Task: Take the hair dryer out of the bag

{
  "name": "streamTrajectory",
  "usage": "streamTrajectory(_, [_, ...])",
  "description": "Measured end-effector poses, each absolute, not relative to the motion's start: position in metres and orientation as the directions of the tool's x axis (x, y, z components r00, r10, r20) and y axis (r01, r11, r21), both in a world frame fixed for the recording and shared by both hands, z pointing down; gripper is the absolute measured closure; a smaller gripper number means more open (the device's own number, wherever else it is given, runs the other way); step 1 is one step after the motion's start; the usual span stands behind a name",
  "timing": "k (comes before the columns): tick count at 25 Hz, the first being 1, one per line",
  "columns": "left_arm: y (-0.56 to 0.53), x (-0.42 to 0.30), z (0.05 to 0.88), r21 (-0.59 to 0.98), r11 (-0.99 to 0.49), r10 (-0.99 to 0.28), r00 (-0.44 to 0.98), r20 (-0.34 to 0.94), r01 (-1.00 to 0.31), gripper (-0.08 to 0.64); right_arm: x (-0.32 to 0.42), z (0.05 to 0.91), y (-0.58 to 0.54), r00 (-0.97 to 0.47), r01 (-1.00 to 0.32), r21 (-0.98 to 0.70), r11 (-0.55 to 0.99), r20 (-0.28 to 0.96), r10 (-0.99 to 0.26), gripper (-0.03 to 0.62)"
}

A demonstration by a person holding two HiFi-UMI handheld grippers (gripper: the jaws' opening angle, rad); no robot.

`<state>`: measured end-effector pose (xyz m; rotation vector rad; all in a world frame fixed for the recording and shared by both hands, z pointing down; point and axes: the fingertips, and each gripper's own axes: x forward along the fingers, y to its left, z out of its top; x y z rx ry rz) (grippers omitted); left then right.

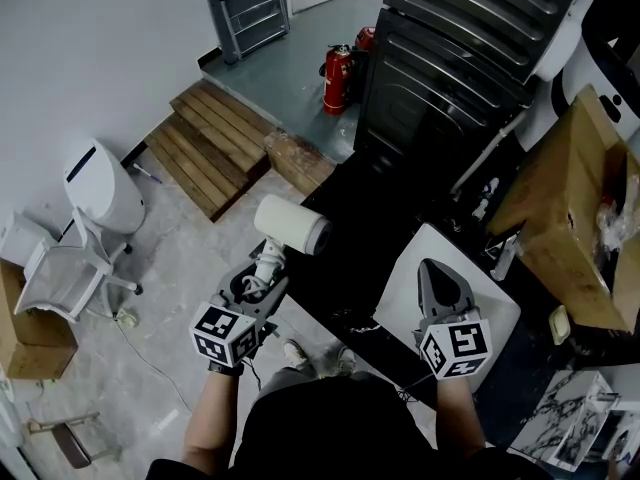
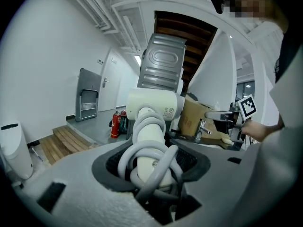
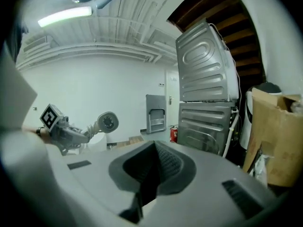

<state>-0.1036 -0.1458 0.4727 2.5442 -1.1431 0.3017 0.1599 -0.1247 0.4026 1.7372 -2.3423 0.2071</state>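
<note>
Hair dryer (image 1: pixel 292 226) is hanging in the air at left, above the floor, barrel end facing right | left gripper (image 1: pixel 256 284) is clamping its handle, jaws partly apart, grey cord (image 2: pixel 156 161) coiling round it | right gripper (image 1: pixel 436 269) is hovering over the dark counter (image 1: pixel 355 253), jaws pressing fully together, gripping nothing

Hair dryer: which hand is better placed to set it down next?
Left. The left claw grips the hair dryer by its cord-wrapped handle, while the right claw is shut, empty and apart from it.
</note>
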Motion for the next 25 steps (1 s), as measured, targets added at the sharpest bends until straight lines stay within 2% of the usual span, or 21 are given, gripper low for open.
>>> streamTrajectory(7, [-0.149,-0.109,0.468,0.195,-0.609,-0.706,0.638,0.308,-0.769,0.314,0.197,0.369,-0.119,-0.177,-0.984,-0.037,0.174,0.141,-0.974,0.580])
streamTrajectory(19, [-0.147,-0.133,0.449,0.176,-0.570,-0.753,0.596,0.278,-0.802,0.314,0.252,0.348,-0.105,0.009,-0.999,-0.040,-0.013,0.080,-0.997,0.580])
streamTrajectory(25, [-0.149,-0.131,0.443,0.173,-0.572,-0.757,0.597,0.266,-0.802,0.314,0.246,0.351,-0.112,0.008,-0.998,-0.069,-0.012,0.065,-0.998,0.580])
